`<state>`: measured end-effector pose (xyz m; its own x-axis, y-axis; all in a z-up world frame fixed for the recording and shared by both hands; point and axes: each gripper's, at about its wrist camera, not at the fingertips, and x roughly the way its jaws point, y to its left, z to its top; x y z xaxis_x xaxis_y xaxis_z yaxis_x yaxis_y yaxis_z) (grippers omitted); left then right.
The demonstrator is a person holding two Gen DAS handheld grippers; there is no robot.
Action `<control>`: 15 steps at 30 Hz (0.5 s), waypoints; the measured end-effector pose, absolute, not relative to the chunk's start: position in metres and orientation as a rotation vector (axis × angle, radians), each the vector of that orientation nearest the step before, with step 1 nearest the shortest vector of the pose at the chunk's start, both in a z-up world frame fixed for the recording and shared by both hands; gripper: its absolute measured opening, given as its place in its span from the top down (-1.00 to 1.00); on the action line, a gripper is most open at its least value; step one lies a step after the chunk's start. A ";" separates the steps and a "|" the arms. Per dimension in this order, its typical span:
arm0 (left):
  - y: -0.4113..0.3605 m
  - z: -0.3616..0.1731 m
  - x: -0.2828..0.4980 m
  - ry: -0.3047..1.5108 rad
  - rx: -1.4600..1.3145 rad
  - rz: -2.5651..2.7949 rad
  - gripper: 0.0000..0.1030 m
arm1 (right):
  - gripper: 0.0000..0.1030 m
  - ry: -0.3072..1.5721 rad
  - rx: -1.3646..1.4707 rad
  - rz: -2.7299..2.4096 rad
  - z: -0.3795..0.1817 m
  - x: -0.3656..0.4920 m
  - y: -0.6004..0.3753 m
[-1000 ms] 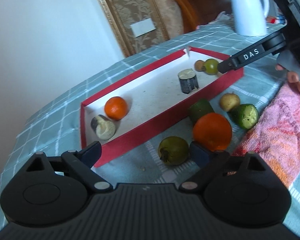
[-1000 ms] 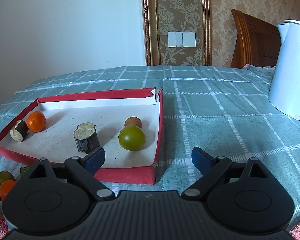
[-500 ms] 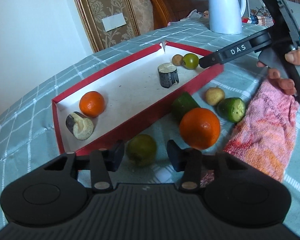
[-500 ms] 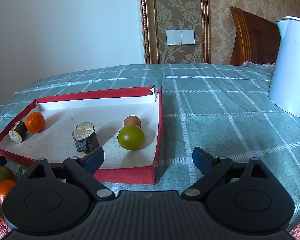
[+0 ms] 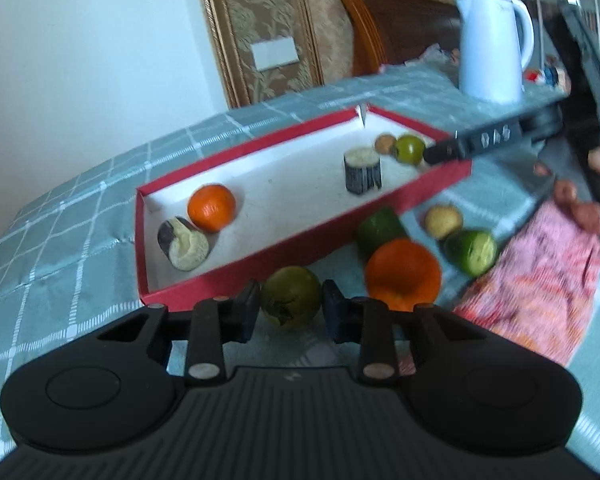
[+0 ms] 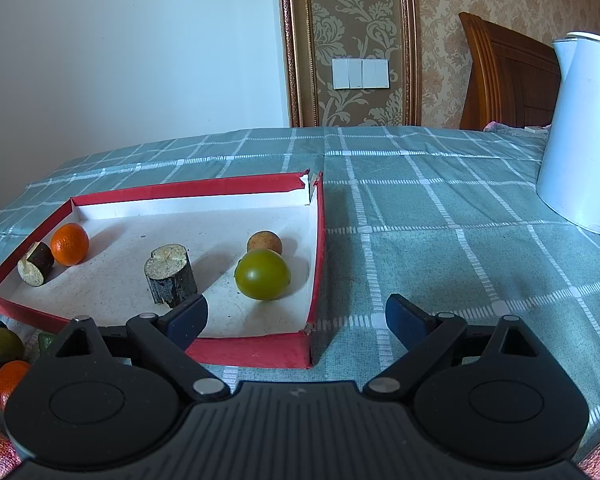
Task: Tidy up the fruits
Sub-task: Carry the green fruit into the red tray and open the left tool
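My left gripper (image 5: 290,312) is shut on a green round fruit (image 5: 291,295) just in front of the red tray's near wall (image 5: 300,248). Beside it on the cloth lie a large orange (image 5: 403,274), a green cut piece (image 5: 471,251), a dark green piece (image 5: 378,227) and a small yellow fruit (image 5: 443,221). The tray (image 6: 318,240) holds a small orange (image 6: 69,243), two dark cut chunks (image 6: 170,274), a green fruit (image 6: 262,274) and a small brown fruit (image 6: 264,242). My right gripper (image 6: 296,316) is open and empty above the tray's right front corner.
A white kettle (image 6: 584,136) stands at the right on the checked green tablecloth (image 6: 440,216). A pink towel (image 5: 540,280) lies right of the loose fruit. A wooden chair back (image 6: 504,76) and the wall are behind the table.
My left gripper has moved in and closed its fingers on the green round fruit. The right gripper has hardly moved and stays open.
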<state>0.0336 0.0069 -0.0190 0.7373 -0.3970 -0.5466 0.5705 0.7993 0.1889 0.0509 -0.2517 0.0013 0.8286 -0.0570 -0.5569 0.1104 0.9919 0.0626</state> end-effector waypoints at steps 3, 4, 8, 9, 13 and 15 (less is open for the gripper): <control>0.006 -0.009 0.032 0.488 0.324 -0.521 0.41 | -0.87 0.588 0.095 -0.088 0.001 0.051 -0.252; 0.004 -0.006 0.033 0.482 0.316 -0.511 0.41 | -0.87 0.588 0.093 -0.089 0.001 0.051 -0.252; -0.004 0.002 0.046 0.472 0.263 -0.473 0.41 | -0.87 0.585 0.093 -0.092 0.001 0.050 -0.252; -0.007 0.003 0.050 0.469 0.259 -0.457 0.41 | -0.87 0.585 0.095 -0.092 0.000 0.050 -0.253; -0.018 0.004 0.070 0.482 0.232 -0.428 0.41 | -0.87 0.573 0.099 -0.093 0.001 0.049 -0.252; -0.022 0.005 0.079 0.481 0.221 -0.422 0.41 | -0.87 0.560 0.107 -0.086 0.003 0.047 -0.252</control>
<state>0.0790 -0.0218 0.0051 0.8030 -0.3396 -0.4897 0.4417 0.8908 0.1066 0.0470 -0.2519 0.0026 0.8442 -0.0519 -0.5335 0.1101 0.9909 0.0778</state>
